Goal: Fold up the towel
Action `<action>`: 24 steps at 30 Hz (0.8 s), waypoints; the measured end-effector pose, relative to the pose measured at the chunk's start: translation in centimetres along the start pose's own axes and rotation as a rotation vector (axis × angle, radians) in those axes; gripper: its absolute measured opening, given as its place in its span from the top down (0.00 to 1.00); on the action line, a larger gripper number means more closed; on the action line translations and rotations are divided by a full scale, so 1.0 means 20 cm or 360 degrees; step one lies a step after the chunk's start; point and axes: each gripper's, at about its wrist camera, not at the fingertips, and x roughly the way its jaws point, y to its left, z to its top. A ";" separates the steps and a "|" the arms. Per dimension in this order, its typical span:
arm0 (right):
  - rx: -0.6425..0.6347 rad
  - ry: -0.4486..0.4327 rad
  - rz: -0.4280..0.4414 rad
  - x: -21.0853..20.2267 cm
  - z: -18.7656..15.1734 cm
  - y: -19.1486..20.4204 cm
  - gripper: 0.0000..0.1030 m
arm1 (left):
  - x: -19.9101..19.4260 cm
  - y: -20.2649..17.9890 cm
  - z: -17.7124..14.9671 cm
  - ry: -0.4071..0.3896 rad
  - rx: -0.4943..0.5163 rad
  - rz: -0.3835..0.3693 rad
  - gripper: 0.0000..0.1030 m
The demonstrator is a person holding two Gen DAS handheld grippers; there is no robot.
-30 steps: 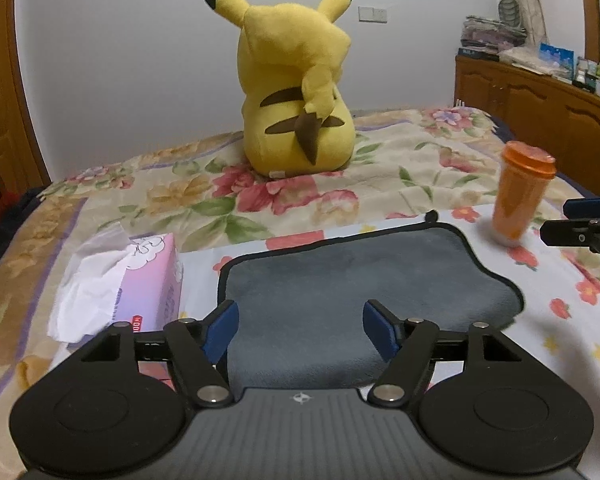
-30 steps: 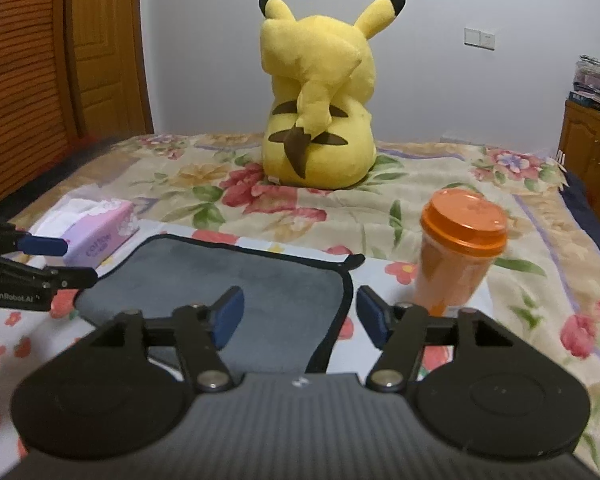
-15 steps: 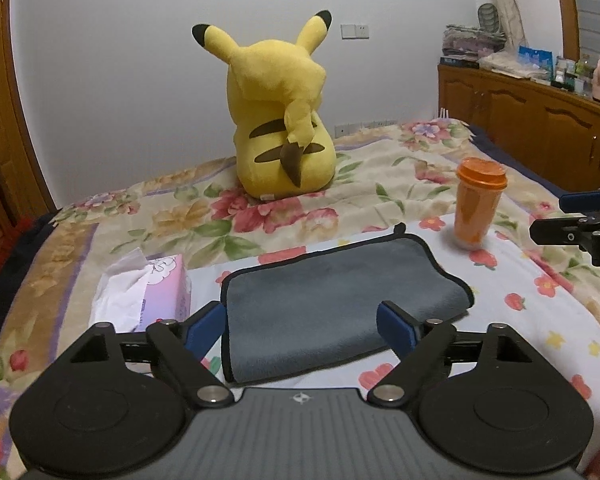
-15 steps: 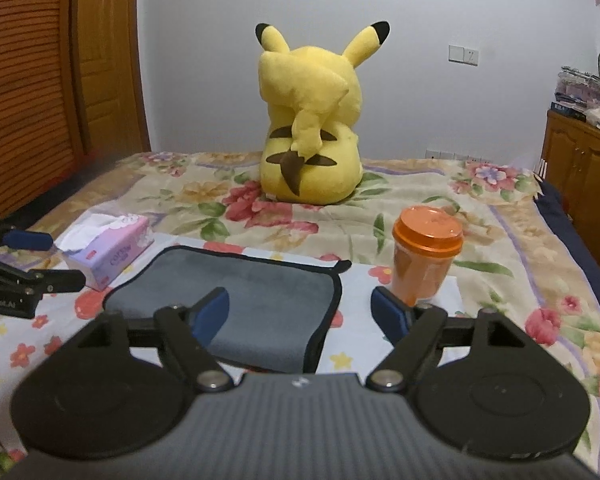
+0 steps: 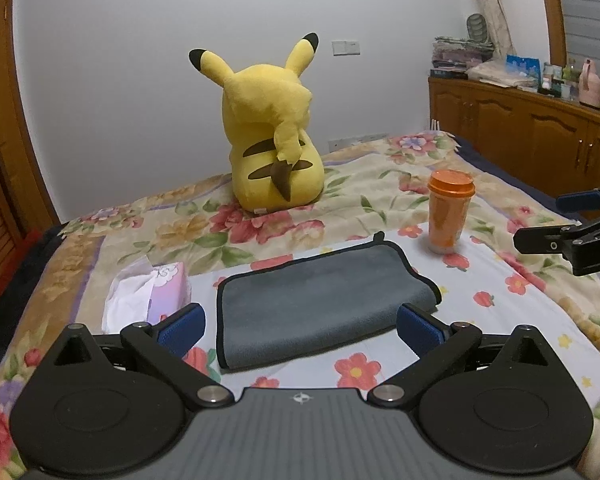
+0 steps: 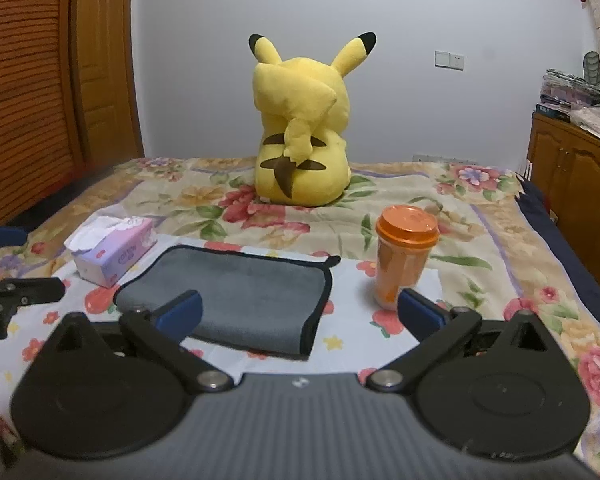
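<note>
The right gripper (image 5: 572,220) is cut off by the left wrist view's right edge. The left gripper (image 6: 24,260) runs off the right wrist view's left edge. Items on the cabinet (image 5: 540,136) are too small to identify.

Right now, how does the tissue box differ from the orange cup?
The tissue box is pale purple and lies low, left of the towel; the orange cup stands tall on the right. The box is open with tissue sticking out; the cup is lidded. Both sit on the bed.
</note>
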 end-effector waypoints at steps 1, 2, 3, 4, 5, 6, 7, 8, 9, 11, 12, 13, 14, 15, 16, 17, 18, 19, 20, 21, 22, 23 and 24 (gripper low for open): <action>-0.0002 -0.0001 -0.0001 -0.01 0.00 0.00 0.00 | -0.01 0.00 0.00 0.0004 -0.0007 0.0002 0.00; -0.0001 -0.0003 -0.0003 -0.02 -0.01 0.01 0.00 | -0.02 0.00 0.00 0.0005 -0.0016 0.0006 0.00; 0.0003 -0.0005 -0.0002 -0.04 -0.01 0.01 0.00 | -0.04 0.00 -0.01 0.0002 -0.0023 0.0013 0.00; 0.0007 -0.0008 -0.0001 -0.05 -0.01 0.01 0.00 | -0.05 0.00 -0.01 -0.0001 -0.0030 0.0022 0.00; 0.0011 -0.0012 -0.0001 -0.07 -0.01 0.01 0.00 | -0.07 -0.01 -0.01 -0.0003 -0.0038 0.0028 0.00; 0.0015 -0.0017 -0.0002 -0.09 -0.01 0.01 0.00 | -0.09 -0.01 -0.01 -0.0001 -0.0045 0.0031 0.00; 0.0018 -0.0022 -0.0001 -0.11 -0.01 0.01 0.00 | -0.11 -0.01 -0.01 0.0001 -0.0049 0.0033 0.00; 0.0022 -0.0029 0.0001 -0.13 -0.01 0.02 0.00 | -0.14 -0.02 -0.01 -0.0001 -0.0052 0.0037 0.00; 0.0026 -0.0035 0.0003 -0.15 -0.01 0.02 0.00 | -0.16 -0.02 -0.01 -0.0009 -0.0051 0.0048 0.00; 0.0032 -0.0050 0.0009 -0.20 -0.01 0.03 0.00 | -0.22 -0.04 -0.01 -0.0023 -0.0040 0.0059 0.00; 0.0036 -0.0057 0.0011 -0.22 0.00 0.03 0.00 | -0.24 -0.05 -0.01 -0.0028 -0.0040 0.0058 0.00; 0.0039 -0.0066 0.0014 -0.24 0.00 0.04 0.00 | -0.27 -0.06 -0.02 -0.0032 -0.0044 0.0056 0.00; 0.0042 -0.0074 0.0016 -0.26 0.00 0.04 0.00 | -0.30 -0.06 -0.02 -0.0035 -0.0052 0.0052 0.00; 0.0045 -0.0081 0.0018 -0.28 0.00 0.05 0.00 | -0.33 -0.07 -0.02 -0.0038 -0.0058 0.0046 0.00; 0.0047 -0.0088 0.0021 -0.30 0.00 0.05 0.00 | -0.35 -0.08 -0.03 -0.0042 -0.0062 0.0041 0.00; 0.0048 -0.0094 0.0022 -0.32 0.00 0.06 0.00 | -0.37 -0.09 -0.03 -0.0047 -0.0064 0.0038 0.00; 0.0050 -0.0100 0.0025 -0.34 0.00 0.07 0.00 | -0.40 -0.10 -0.04 -0.0052 -0.0064 0.0037 0.00; 0.0051 -0.0106 0.0028 -0.36 0.00 0.08 0.00 | -0.42 -0.11 -0.05 -0.0054 -0.0064 0.0038 0.00; 0.0050 -0.0110 0.0031 -0.38 0.00 0.08 0.00 | -0.44 -0.12 -0.05 -0.0057 -0.0065 0.0039 0.00; 0.0048 -0.0114 0.0034 -0.39 -0.01 0.09 0.00 | -0.46 -0.12 -0.06 -0.0058 -0.0066 0.0037 0.00; 0.0046 -0.0117 0.0035 -0.41 -0.01 0.10 0.00 | -0.48 -0.13 -0.07 -0.0060 -0.0069 0.0035 0.00; 0.0045 -0.0118 0.0036 -0.42 -0.02 0.11 0.00 | -0.50 -0.14 -0.08 -0.0061 -0.0072 0.0036 0.00; 0.0047 -0.0119 0.0037 -0.44 -0.03 0.11 0.00 | -0.51 -0.14 -0.10 -0.0061 -0.0076 0.0037 0.00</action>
